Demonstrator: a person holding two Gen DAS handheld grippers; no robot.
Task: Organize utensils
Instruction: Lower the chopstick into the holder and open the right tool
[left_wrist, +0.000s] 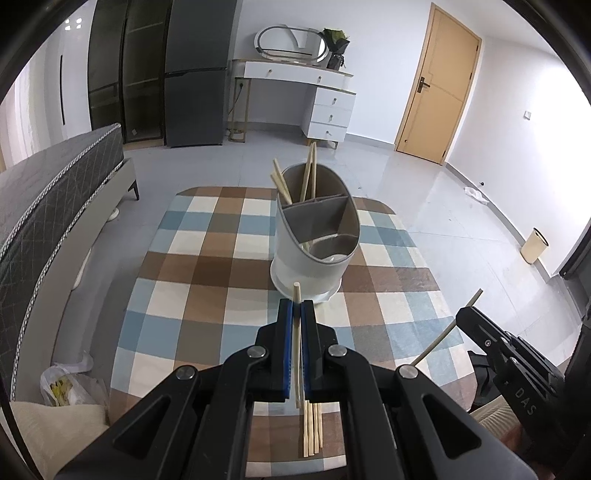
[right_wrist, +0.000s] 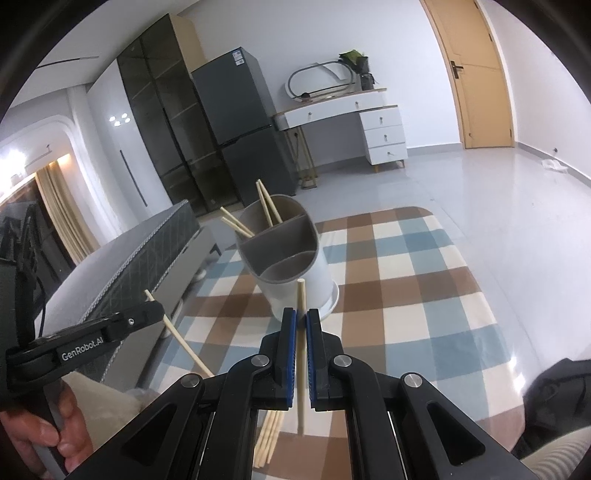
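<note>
A white utensil holder (left_wrist: 314, 254) with grey compartments stands on the checked tablecloth (left_wrist: 207, 280). Its far compartment holds several wooden chopsticks (left_wrist: 308, 177). My left gripper (left_wrist: 297, 304) is shut on a chopstick (left_wrist: 296, 343), just short of the holder's base. More loose chopsticks (left_wrist: 312, 428) lie on the cloth under it. My right gripper (right_wrist: 301, 314) is shut on another chopstick (right_wrist: 301, 343), near the holder (right_wrist: 291, 258). The right gripper also shows in the left wrist view (left_wrist: 467, 314) and the left gripper in the right wrist view (right_wrist: 155, 308).
A grey bed (left_wrist: 55, 214) runs along the table's left side. A plastic bag (left_wrist: 68, 384) lies on the floor by it. A fridge (left_wrist: 195, 74), a white dresser (left_wrist: 325, 107), a door (left_wrist: 439, 81) and a small bin (left_wrist: 533, 245) stand further off.
</note>
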